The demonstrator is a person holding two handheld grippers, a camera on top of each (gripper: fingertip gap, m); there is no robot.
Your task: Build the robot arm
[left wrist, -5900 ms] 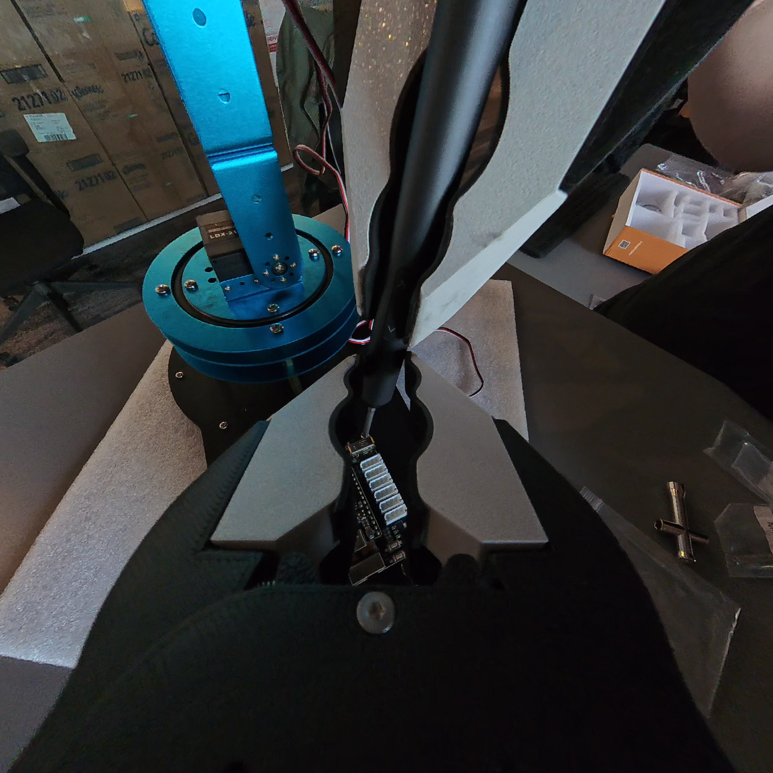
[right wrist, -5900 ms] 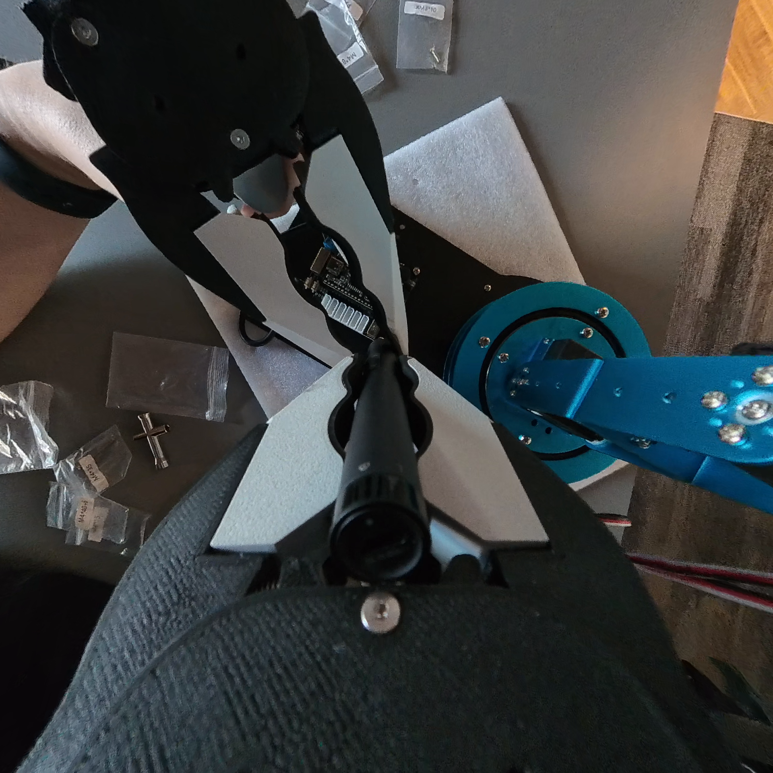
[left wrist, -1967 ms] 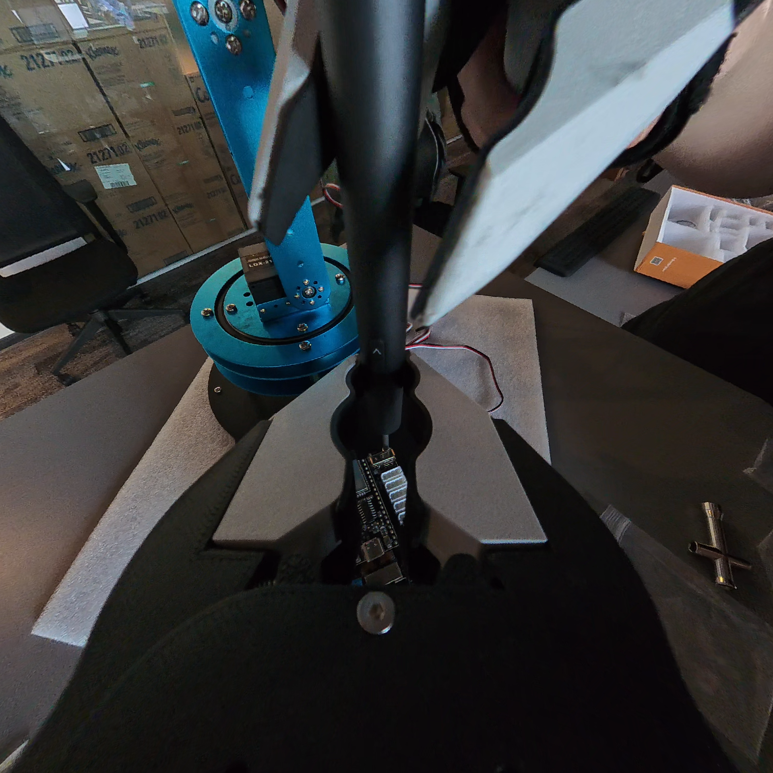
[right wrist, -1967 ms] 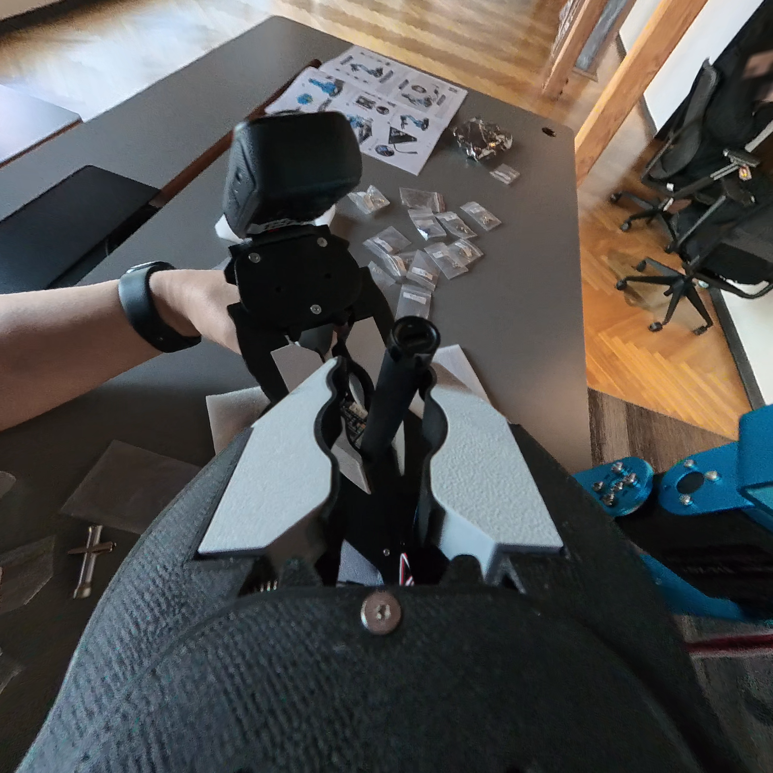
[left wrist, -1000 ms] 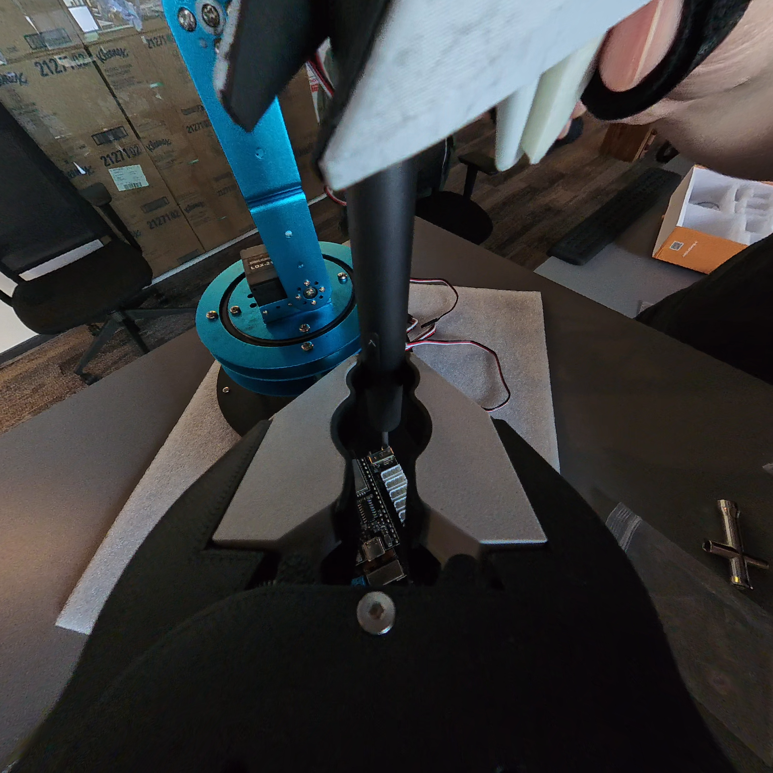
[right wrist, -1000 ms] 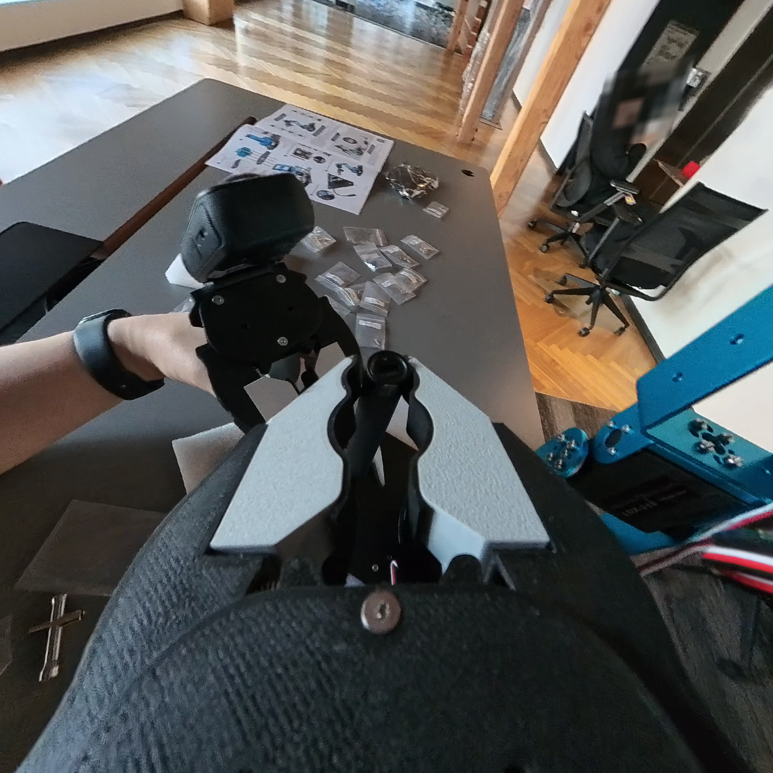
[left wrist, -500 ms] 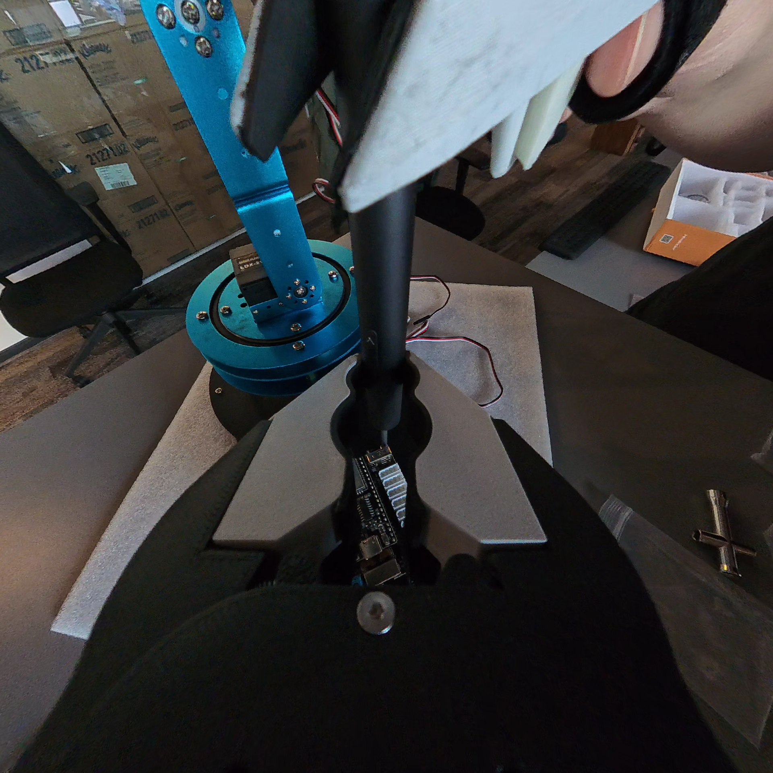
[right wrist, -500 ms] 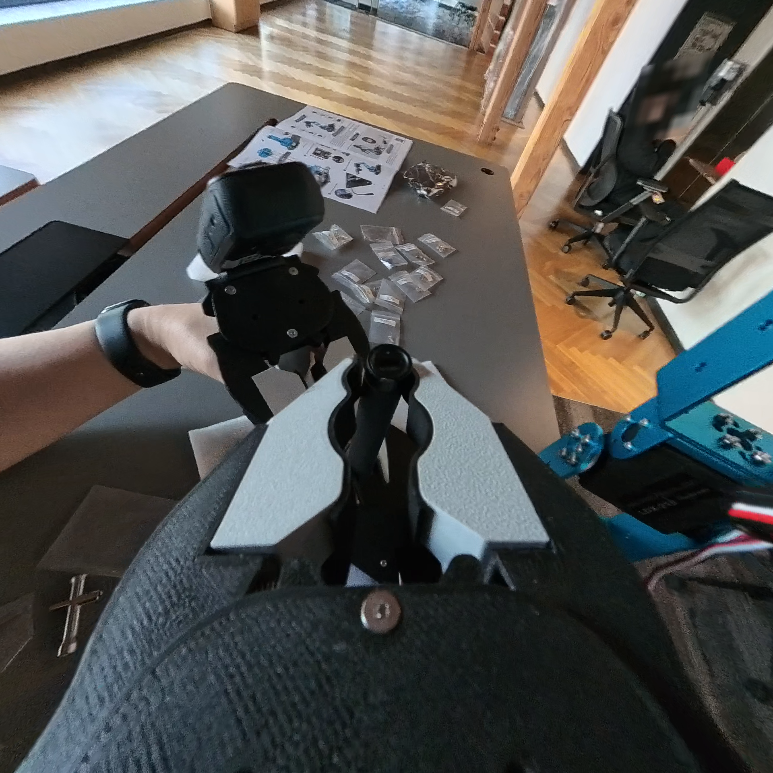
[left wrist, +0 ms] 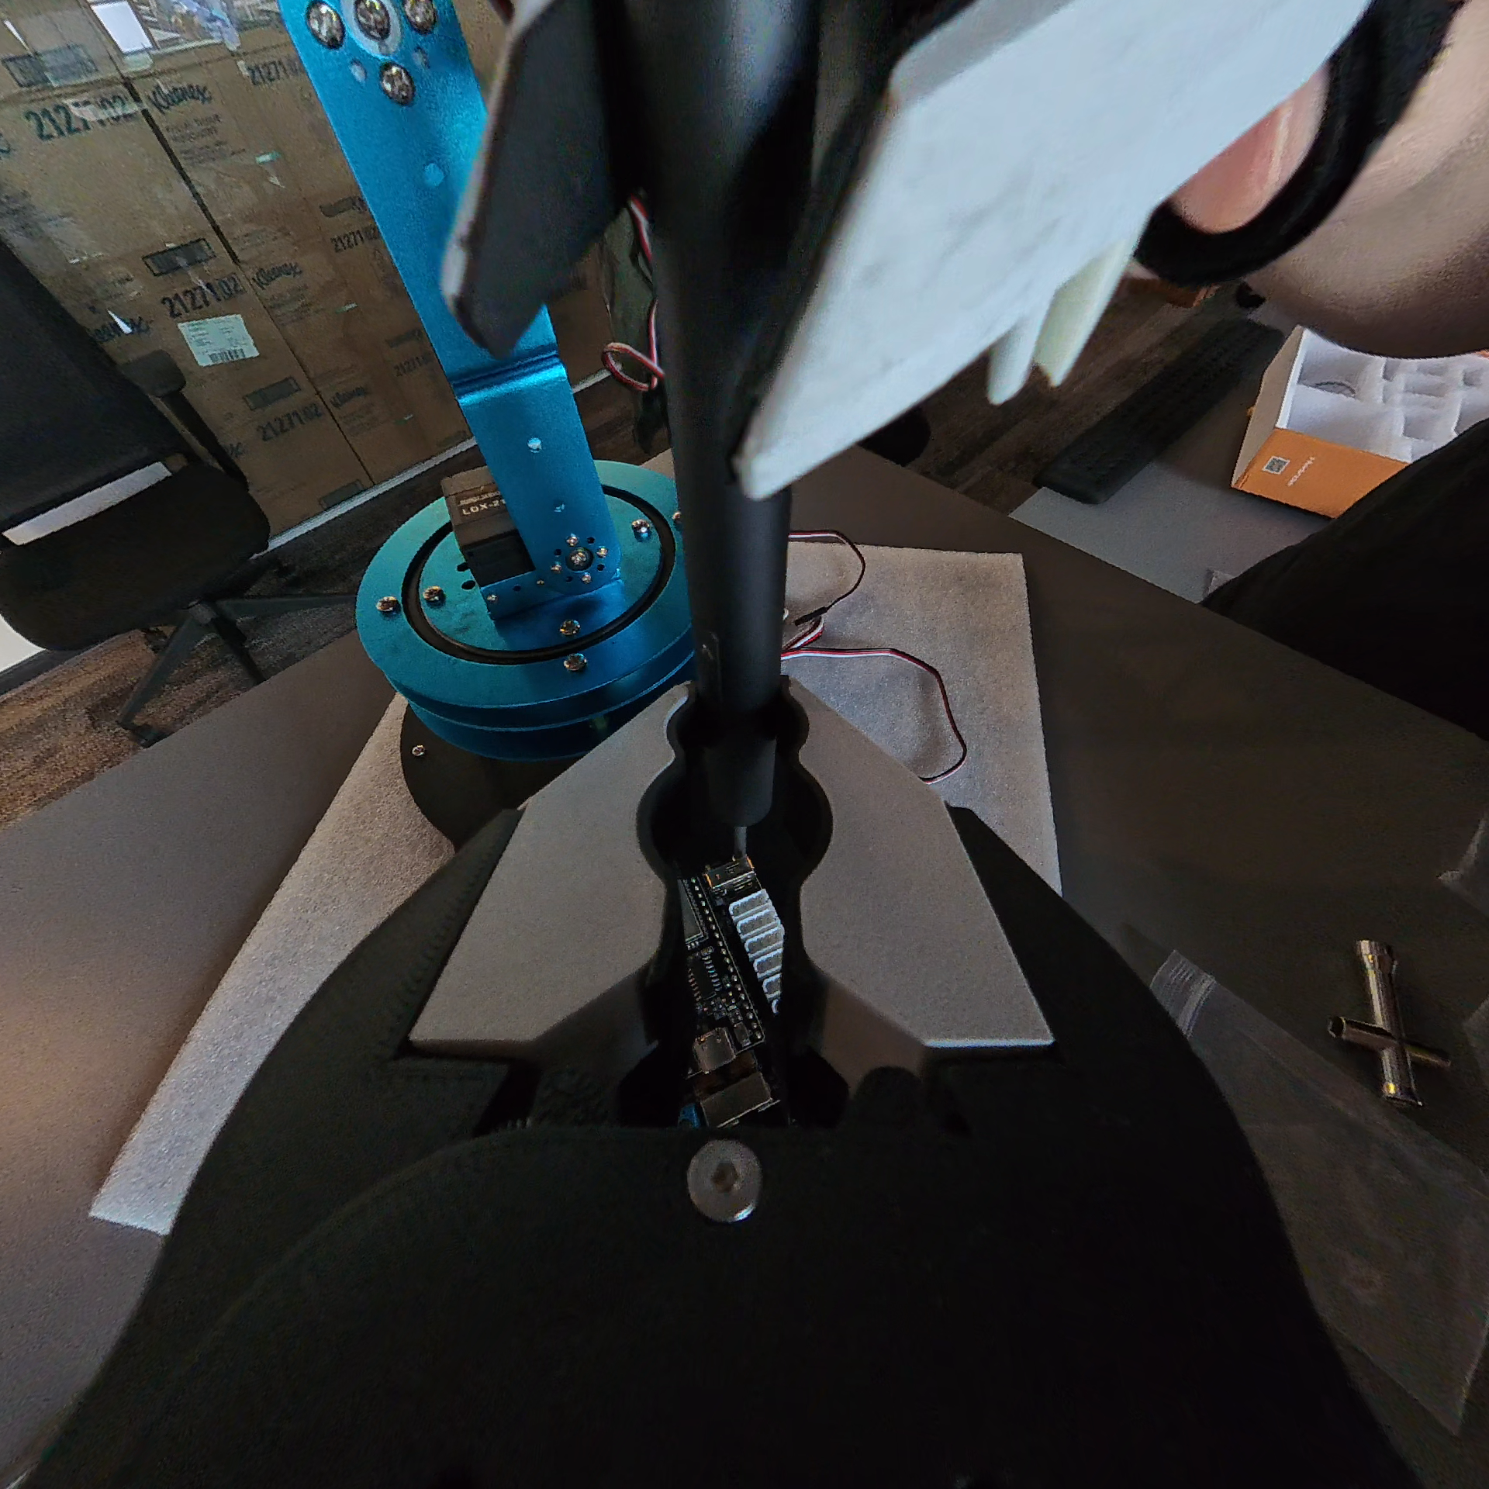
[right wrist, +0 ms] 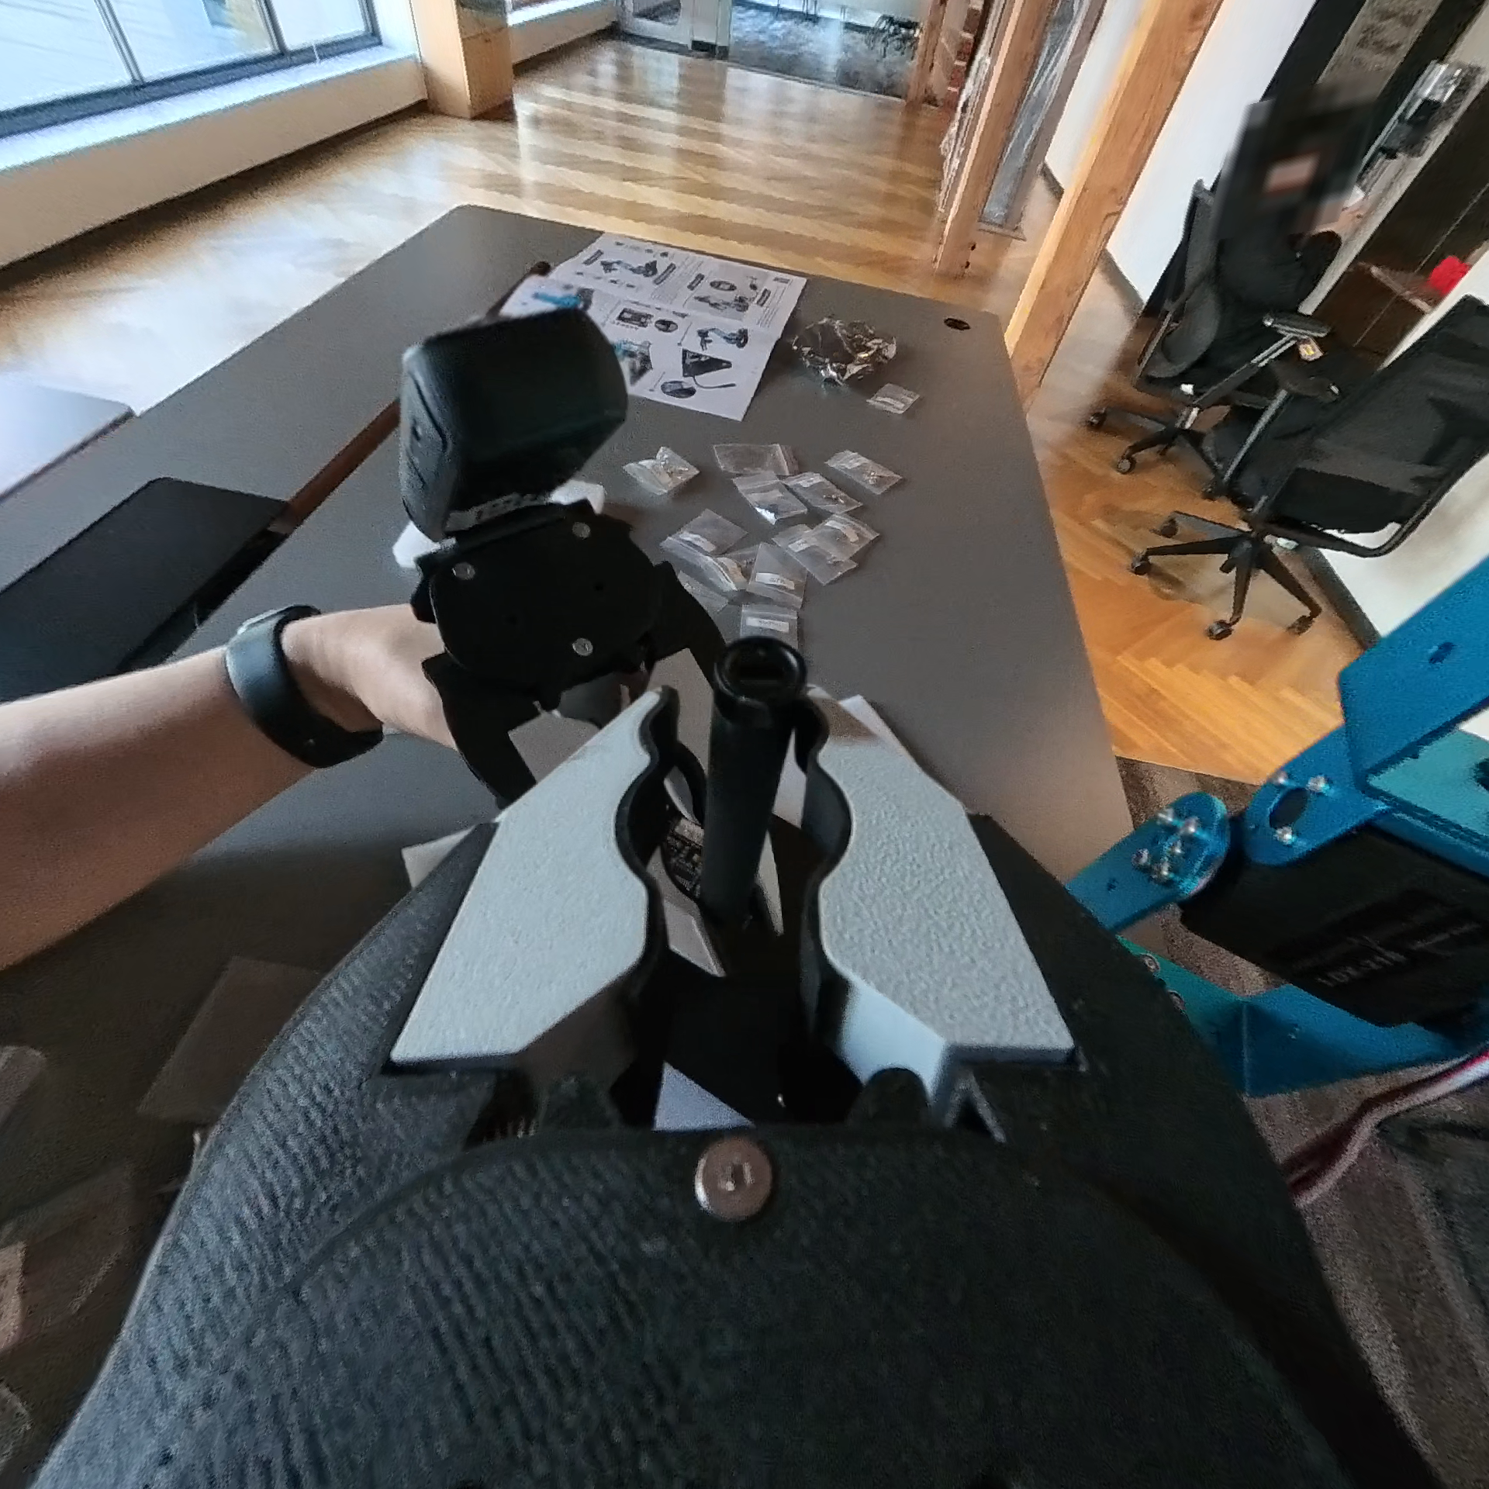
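Observation:
My left gripper (left wrist: 737,709) is shut on a small black circuit board (left wrist: 729,967) with white connectors, low over a white foam sheet (left wrist: 306,926). A black screwdriver (left wrist: 741,564) stands upright, its tip at the board's far end and its shaft in the front notch of my left fingers. My right gripper (right wrist: 741,701) is around the screwdriver handle (right wrist: 737,790) near its top. Its jaws stand slightly apart, with a gap on the handle's left side. The left gripper's black body (right wrist: 532,612) and the hand holding it show just beyond.
A blue metal turntable base (left wrist: 483,644) with an upright blue bracket (left wrist: 451,242) stands just past the board, with red-white wires (left wrist: 878,653) beside it. A cross-shaped wrench (left wrist: 1386,1035) lies to the right. Small parts bags (right wrist: 773,524) and an instruction sheet (right wrist: 685,314) lie farther along the dark table. The grippers' ends are close to 10 cm from one another. About 20 cm separates my left fingertips from the cross-shaped wrench (left wrist: 1386,1035).
The right gripper swung from looking down the screwdriver to a level hold near its top. In the last half second its jaws widened a little. The left gripper still holds the board.

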